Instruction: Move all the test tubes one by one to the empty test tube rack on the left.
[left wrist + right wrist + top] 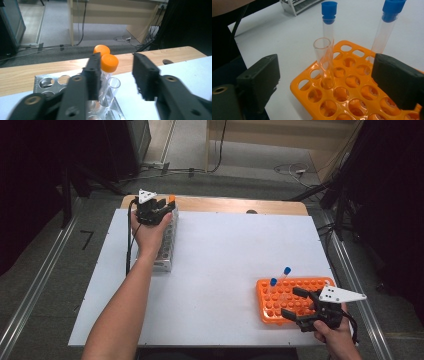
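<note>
the left gripper [161, 209] hovers, jaws spread, over the metal rack [47, 82] at the table's [220, 250] far left edge, around an open glass tube [111, 91] beside two orange-capped tubes [109, 65]. the right gripper [300, 307], jaws spread wide and gripping nothing, sits at the orange rack [352, 100] near the front right corner, facing an uncapped tube [324, 62] and two blue-capped tubes [329, 17].

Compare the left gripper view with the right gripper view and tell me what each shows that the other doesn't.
Left gripper view: two orange-capped tubes and an open glass tube standing in a metal rack, with open jaws around them.

Right gripper view: two blue-capped tubes and an uncapped tube in an orange rack.

Both: black jaws standing apart, and the white table top.
</note>
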Tool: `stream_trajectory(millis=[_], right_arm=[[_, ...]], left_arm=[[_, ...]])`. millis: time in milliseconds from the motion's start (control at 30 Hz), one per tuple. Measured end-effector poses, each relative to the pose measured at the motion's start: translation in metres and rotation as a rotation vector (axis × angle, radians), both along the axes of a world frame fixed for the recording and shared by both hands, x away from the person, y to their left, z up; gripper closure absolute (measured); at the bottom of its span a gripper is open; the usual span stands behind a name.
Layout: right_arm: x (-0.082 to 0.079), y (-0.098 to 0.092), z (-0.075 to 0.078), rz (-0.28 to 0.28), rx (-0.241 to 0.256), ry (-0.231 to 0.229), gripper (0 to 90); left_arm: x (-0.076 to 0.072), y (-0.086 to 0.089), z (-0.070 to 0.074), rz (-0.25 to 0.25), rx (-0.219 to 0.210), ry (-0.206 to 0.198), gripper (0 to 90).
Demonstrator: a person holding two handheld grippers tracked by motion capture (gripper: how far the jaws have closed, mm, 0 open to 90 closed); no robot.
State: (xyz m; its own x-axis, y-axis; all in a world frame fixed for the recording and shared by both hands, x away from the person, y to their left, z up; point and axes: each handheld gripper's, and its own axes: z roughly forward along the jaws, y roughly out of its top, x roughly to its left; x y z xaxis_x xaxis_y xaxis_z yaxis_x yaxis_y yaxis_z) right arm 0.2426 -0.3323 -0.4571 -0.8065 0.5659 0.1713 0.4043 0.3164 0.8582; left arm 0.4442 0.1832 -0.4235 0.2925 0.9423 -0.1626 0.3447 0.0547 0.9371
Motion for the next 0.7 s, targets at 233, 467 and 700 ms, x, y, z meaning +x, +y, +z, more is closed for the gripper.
stream_trajectory(millis=[233, 467, 700], right_arm=[[0.004, 0.002, -0.007, -0.020, -0.016, 0.016, 29.2], [0.006, 0.009, -0.015, -0.054, -0.039, 0.033, 41.6], [0.006, 0.015, -0.019, -0.056, -0.062, 0.041, 50.6]], left_arm=[[-0.013, -0.003, 0.007, -0.039, -0.034, -0.003, 35.7], [-0.037, -0.010, 0.012, -0.098, -0.064, -0.018, 16.7], [-0.067, -0.016, 0.012, -0.158, -0.081, -0.027, 8.3]])
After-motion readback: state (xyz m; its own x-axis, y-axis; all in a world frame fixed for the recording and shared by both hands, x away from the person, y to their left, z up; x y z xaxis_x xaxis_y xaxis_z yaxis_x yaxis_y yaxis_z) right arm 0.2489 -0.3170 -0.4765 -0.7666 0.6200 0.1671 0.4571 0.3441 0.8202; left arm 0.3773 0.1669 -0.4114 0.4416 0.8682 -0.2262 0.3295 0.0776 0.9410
